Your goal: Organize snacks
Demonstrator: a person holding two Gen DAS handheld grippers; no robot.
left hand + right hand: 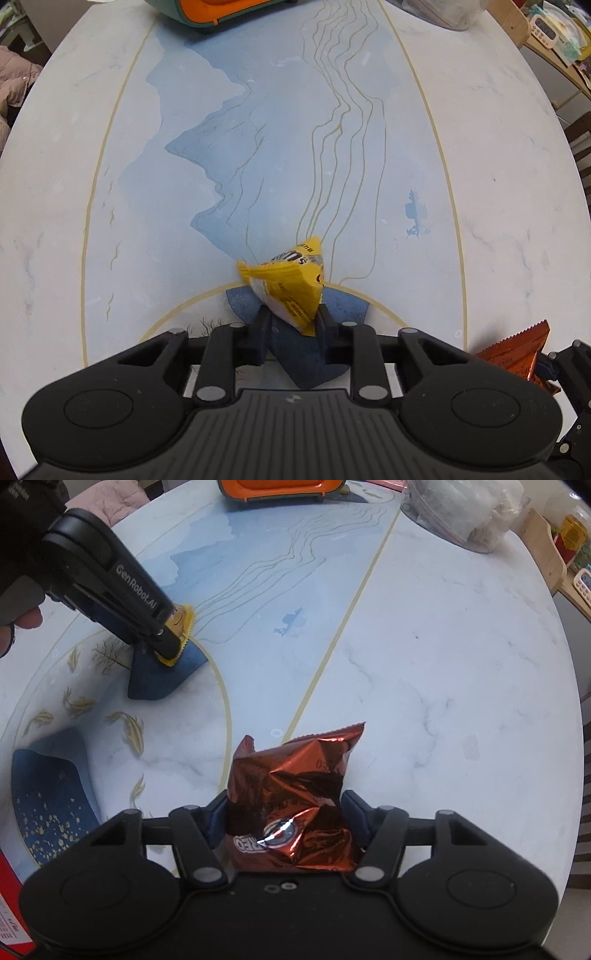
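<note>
**Both hand-held grippers clamped on snack packets**

Nearest your right camera, the right hand-held gripper (282,805) pinches a crumpled copper-red foil packet (295,794) at lower centre of the frame, pads pressing both sides. In the left view, your left hand-held gripper (291,315) is closed on a yellow candy packet (286,286) (its corner pokes up above the fingers), lower centre, over a dark blue patch of the worktop (480,166). The red packet shows at that frame's lower right edge. An orange and green container (280,489) sits at the top edge, a clear plastic bag (461,513) at upper right.
</note>
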